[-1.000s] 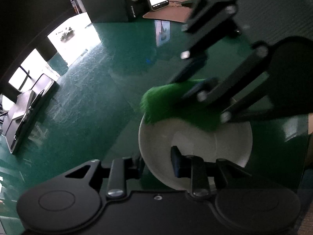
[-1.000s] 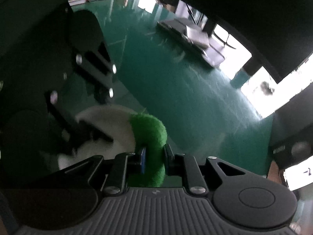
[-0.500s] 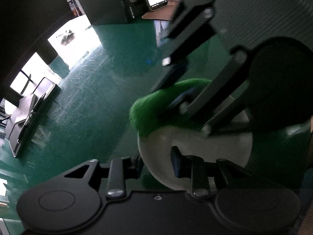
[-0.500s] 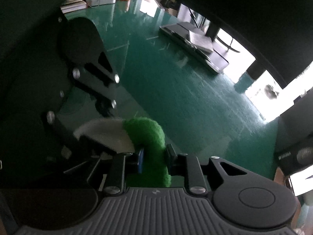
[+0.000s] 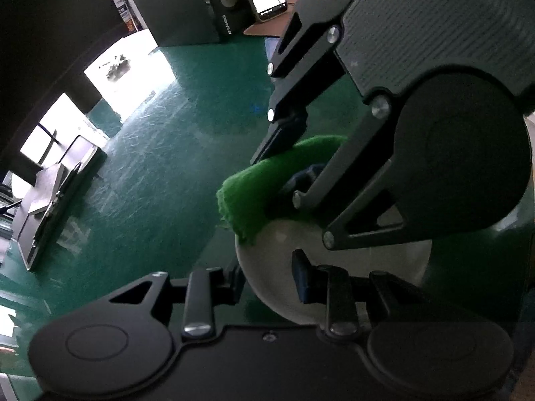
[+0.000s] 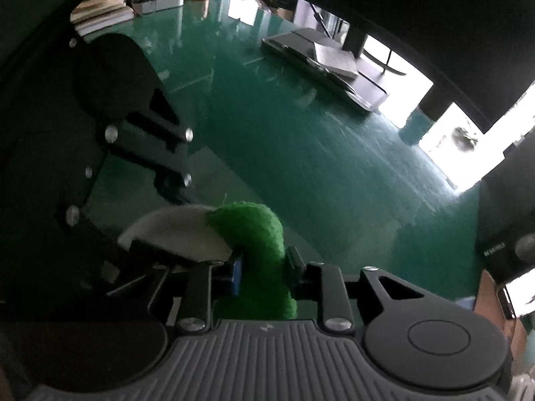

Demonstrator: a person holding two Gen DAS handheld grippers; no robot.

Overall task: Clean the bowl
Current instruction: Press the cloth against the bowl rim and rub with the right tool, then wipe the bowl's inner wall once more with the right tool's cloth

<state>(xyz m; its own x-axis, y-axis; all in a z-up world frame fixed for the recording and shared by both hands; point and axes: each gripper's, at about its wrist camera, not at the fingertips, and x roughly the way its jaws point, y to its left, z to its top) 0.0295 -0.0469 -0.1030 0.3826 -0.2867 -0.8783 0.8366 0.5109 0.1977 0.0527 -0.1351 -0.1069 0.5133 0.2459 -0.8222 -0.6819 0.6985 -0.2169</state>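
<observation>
The bowl [image 5: 337,260] sits low and right of centre in the left wrist view, on the green table [image 5: 160,180]; in the right wrist view only a white sliver of it [image 6: 174,227] shows at lower left. It looks like glazed ceramic: stiff, smooth, likely slippery, and breakable if it tips or knocks the table. The rim is the natural place to take hold, and the left gripper [image 5: 267,275] does just that, its jaws pressed on the near rim, one finger outside and one inside the wall.

The cloth [image 5: 267,183] is soft, fuzzy and light; it folds and bulges freely, so it wants a pinch through its bunched middle. The right gripper [image 6: 264,269] has the cloth [image 6: 257,250] between its fingers, and its jaws are opening; the pads appear to touch the cloth on both sides, though the hold looks loose.

Against the earlier frames, the right gripper fills more of the upper right of the left wrist view and the cloth has drawn toward the bowl's far left rim, hanging over the edge instead of lying across the inside. In the right wrist view the cloth stands taller and looser between the fingers. The bowl and the left gripper have not shifted.
</observation>
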